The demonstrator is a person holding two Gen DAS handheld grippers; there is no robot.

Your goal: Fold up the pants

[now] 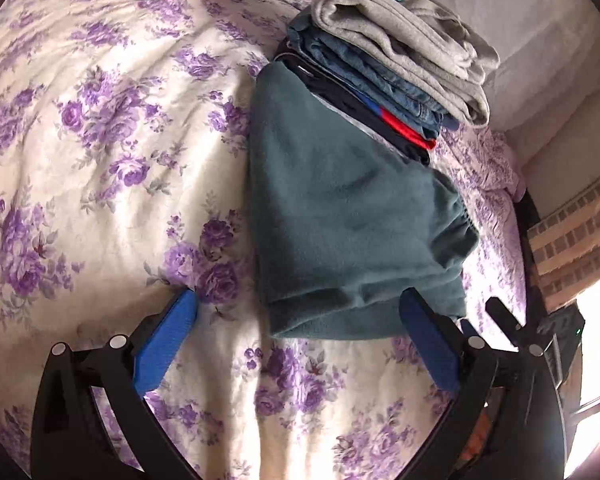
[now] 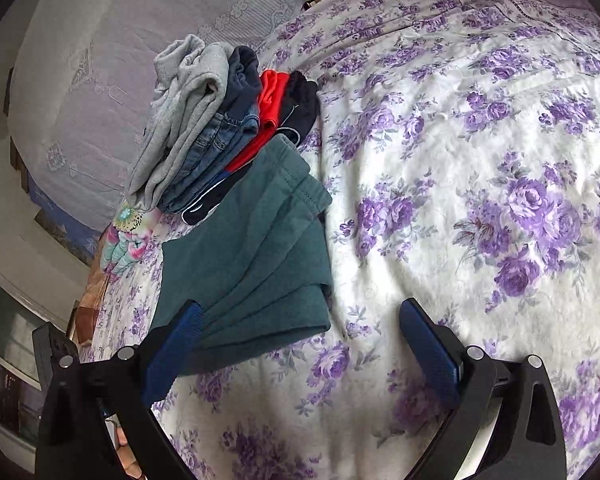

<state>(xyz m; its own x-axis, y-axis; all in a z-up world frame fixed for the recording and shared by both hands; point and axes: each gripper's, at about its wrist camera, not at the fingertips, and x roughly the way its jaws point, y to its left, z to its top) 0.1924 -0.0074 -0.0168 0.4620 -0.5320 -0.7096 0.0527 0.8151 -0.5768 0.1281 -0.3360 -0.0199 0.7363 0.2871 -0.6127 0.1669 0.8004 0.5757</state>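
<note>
Folded teal pants (image 1: 352, 216) lean against stacked clothes (image 1: 396, 60).

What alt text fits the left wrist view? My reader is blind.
Folded teal pants lie on a floral bedspread, their far end against a stack of folded clothes. The open left claw hovers at their near edge.

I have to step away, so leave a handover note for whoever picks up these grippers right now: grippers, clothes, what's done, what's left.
Left gripper: open, empty, over the bedspread at the near edge of the teal pants.
Right gripper: open, empty, beside the same pants.
Teal pants: folded, lying on the bed with the far end leaning on the stack of folded clothes.
Done: pants look folded and released.
Left: probably lift them onto the stack; no other unfolded pants are visible.
</note>
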